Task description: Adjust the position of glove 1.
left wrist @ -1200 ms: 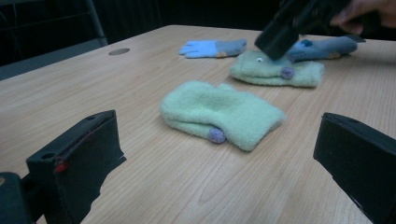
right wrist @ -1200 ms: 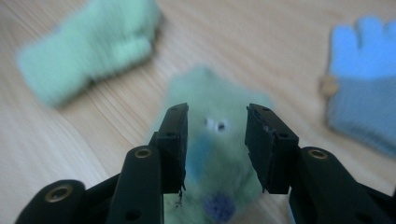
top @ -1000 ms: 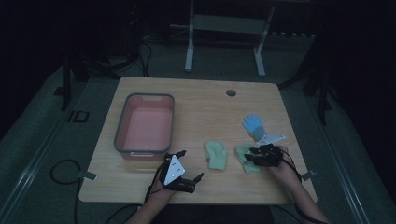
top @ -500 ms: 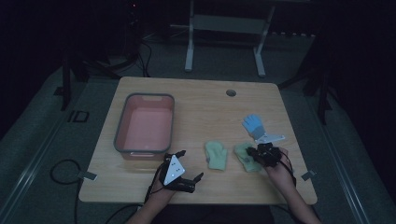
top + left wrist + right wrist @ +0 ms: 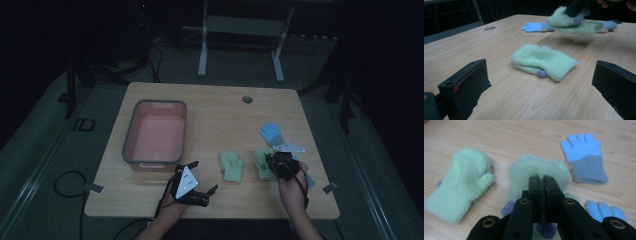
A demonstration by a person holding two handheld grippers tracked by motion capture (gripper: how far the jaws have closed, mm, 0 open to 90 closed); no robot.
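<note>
My right gripper point(image 5: 274, 161) is shut on a pale green mitten point(image 5: 539, 168), pinching it near the cuff. The left gripper view shows that mitten point(image 5: 574, 23) hanging just above the table with its shadow beneath. Its mate, a second green mitten point(image 5: 231, 166), lies flat on the wood between my two hands, right in front of my left gripper point(image 5: 541, 72). My left gripper point(image 5: 204, 176) rests near the front edge, jaws wide apart with nothing between them. A blue and grey glove point(image 5: 584, 157) lies beyond the held mitten, and another blue glove point(image 5: 604, 212) is partly hidden by my right gripper.
A pink bin with a grey rim point(image 5: 129, 131) stands at the left of the wooden table point(image 5: 220, 110). A round hole point(image 5: 247, 99) sits near the table's far edge. Cables trail over the front edge, and a metal stand rises behind the table.
My right hand has shifted a little up and to the left with the green mitten in its jaws, lifting it off the wood. The left hand has stayed where it was.
</note>
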